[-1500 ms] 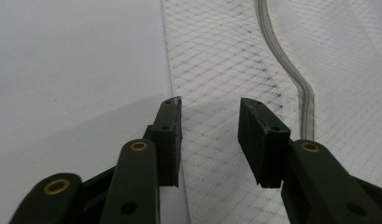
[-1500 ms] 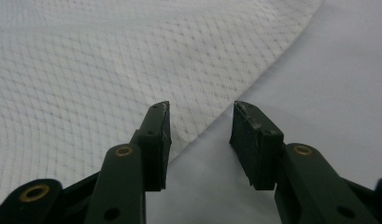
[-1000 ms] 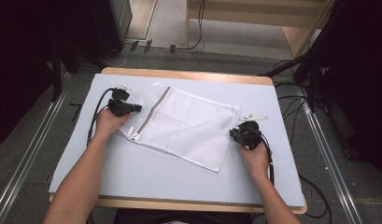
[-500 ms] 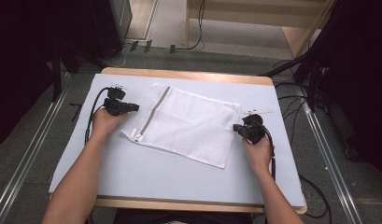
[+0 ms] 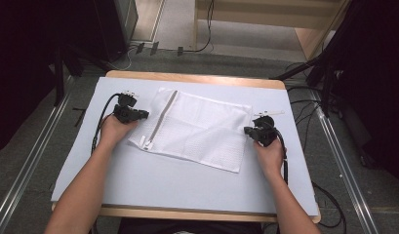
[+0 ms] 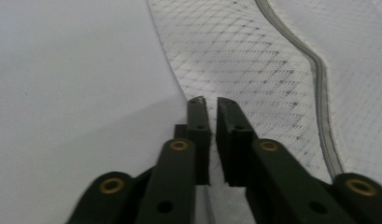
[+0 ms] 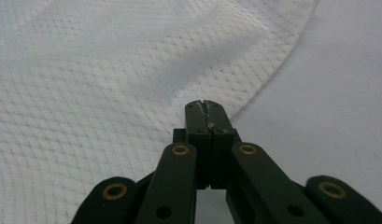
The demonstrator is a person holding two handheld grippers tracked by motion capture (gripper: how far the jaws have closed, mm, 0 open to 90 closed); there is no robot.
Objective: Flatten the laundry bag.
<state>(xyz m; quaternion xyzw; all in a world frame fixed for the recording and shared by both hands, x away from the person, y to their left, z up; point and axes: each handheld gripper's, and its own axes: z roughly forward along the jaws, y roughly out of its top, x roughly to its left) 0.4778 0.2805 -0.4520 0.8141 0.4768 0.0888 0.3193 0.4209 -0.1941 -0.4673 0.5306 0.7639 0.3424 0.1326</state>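
The white mesh bag [image 5: 197,129] has slid slightly toward the desk's [image 5: 153,180] left edge. Both forearms reach forward; left hand-held gripper [image 6: 208,99] and right hand-held gripper [image 7: 206,103] are pressed together beside its ends.

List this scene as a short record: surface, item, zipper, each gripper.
surface: pale blue mat on a wooden table
item: white mesh bag, lying flat and skewed on the mat
zipper: grey zipper along the bag's left end, closed as far as can be seen
left gripper: at the bag's left edge, jaws nearly together, mesh edge between them
right gripper: at the bag's right edge, jaws shut; grip on the mesh not clear
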